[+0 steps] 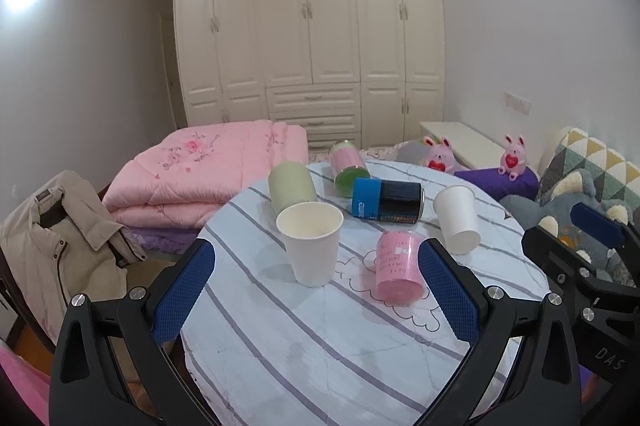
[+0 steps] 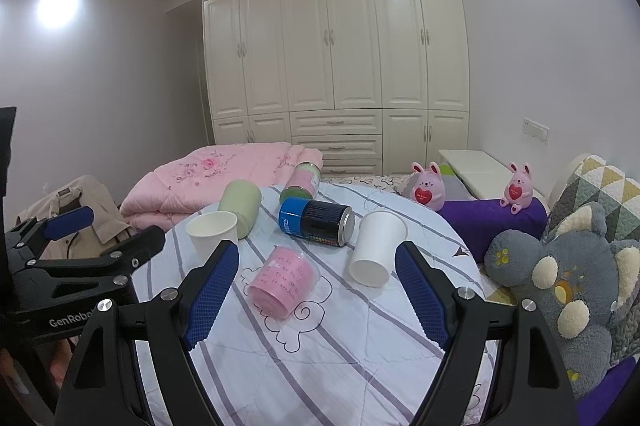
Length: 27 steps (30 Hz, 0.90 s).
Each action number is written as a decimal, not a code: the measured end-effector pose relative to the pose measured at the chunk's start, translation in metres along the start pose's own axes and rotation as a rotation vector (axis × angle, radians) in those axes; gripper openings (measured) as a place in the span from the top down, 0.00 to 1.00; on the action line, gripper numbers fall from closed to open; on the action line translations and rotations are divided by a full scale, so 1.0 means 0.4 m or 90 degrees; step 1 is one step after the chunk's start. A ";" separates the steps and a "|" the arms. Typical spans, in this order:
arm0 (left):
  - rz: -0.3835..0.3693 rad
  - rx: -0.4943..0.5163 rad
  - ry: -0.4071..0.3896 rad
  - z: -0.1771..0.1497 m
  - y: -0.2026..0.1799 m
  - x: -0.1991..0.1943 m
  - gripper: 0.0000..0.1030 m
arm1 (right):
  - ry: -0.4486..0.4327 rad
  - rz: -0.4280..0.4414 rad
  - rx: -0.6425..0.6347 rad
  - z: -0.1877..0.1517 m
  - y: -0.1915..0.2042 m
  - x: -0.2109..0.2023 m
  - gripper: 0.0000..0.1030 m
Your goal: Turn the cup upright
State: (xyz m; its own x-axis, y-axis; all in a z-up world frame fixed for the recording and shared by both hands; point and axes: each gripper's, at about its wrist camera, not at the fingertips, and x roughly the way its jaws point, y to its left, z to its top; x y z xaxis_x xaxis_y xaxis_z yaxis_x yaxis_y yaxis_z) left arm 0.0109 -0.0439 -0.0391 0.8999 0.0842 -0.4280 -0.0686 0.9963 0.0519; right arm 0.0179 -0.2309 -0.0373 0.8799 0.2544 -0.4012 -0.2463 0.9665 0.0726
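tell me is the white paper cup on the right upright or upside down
Upside down. The white paper cup on the right stands on its wide rim with the closed, narrower base on top, unlike the open-mouthed white cup.

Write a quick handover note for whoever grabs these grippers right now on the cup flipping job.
Left gripper: open, holding nothing, above the near table edge.
Right gripper: open, holding nothing.
One white paper cup already stands upright, mouth up.
The second white paper cup stands upside down on the striped tablecloth, on the right gripper's side.
Left to do: grip the inverted cup, turn it over, set it down. Whether the lying pink cup and green cup count is unclear.
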 end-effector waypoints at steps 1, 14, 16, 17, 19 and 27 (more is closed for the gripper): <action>-0.001 -0.002 -0.003 0.002 0.001 -0.001 0.00 | -0.001 0.000 0.000 0.000 0.000 -0.001 0.20; 0.004 -0.001 -0.012 0.004 -0.003 0.001 0.00 | 0.000 0.001 -0.001 -0.001 0.001 0.004 0.20; 0.005 0.000 -0.013 0.004 -0.004 0.002 0.00 | 0.000 0.001 -0.002 -0.001 0.001 0.004 0.20; 0.004 0.000 -0.013 0.003 -0.003 0.001 0.00 | 0.000 0.001 -0.002 -0.001 0.002 0.004 0.20; 0.005 0.000 -0.011 0.003 -0.004 0.003 0.00 | 0.000 0.002 -0.002 -0.001 0.001 0.004 0.20; 0.005 0.002 -0.011 0.003 -0.003 0.003 0.00 | 0.002 0.002 -0.003 -0.003 0.005 0.005 0.20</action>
State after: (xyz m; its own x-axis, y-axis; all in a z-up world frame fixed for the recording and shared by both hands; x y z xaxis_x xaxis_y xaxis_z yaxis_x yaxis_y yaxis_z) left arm 0.0125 -0.0451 -0.0388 0.9067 0.0921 -0.4117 -0.0746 0.9955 0.0582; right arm 0.0188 -0.2283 -0.0389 0.8778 0.2575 -0.4040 -0.2512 0.9654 0.0696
